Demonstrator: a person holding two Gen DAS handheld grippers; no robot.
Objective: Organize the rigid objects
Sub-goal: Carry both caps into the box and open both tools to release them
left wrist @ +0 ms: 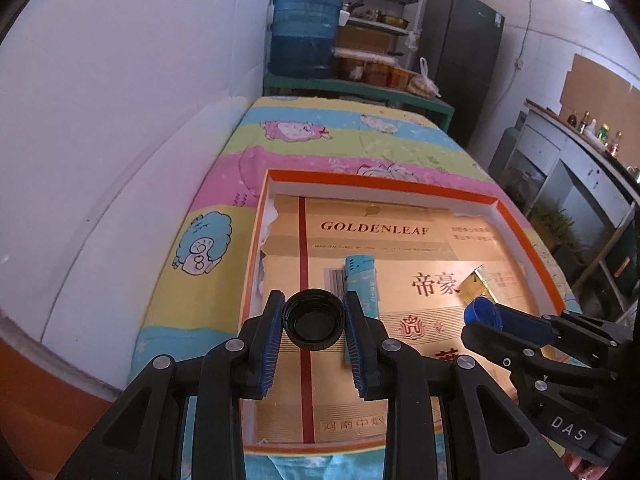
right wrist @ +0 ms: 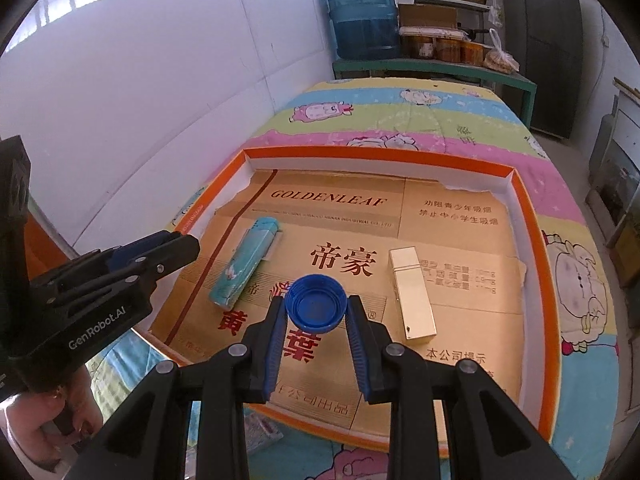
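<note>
L gripper (left wrist: 314,322) clamped on a black cap (left wrist: 314,320), open side facing the cam, held above the tray (left wrist: 380,182) near its front-left part. R gripper (right wrist: 316,308) clamped on a blue cap (right wrist: 316,304), also open side to the cam, held over the tray's middle-front. Whether either cap touches the tray floor: can't tell.

Tray is orange-rimmed w/ white inner walls, lined w/ gold cardboard (right wrist: 452,216) printed GOLDENLEAF, and sits on a cartoon-print cloth (right wrist: 440,116).

In the tray: teal lighter (right wrist: 244,264) lying flat in the left half, tilted, just behind the L gripper in the left cam. Gold lighter (right wrist: 412,292) flat in the right half, apart from the teal one, the blue cap between them in the right cam.

Beyond the tray's far edge: water jug (left wrist: 304,36) on a green bench (left wrist: 360,90), w/ a dark fridge (left wrist: 464,52) to its right.
</note>
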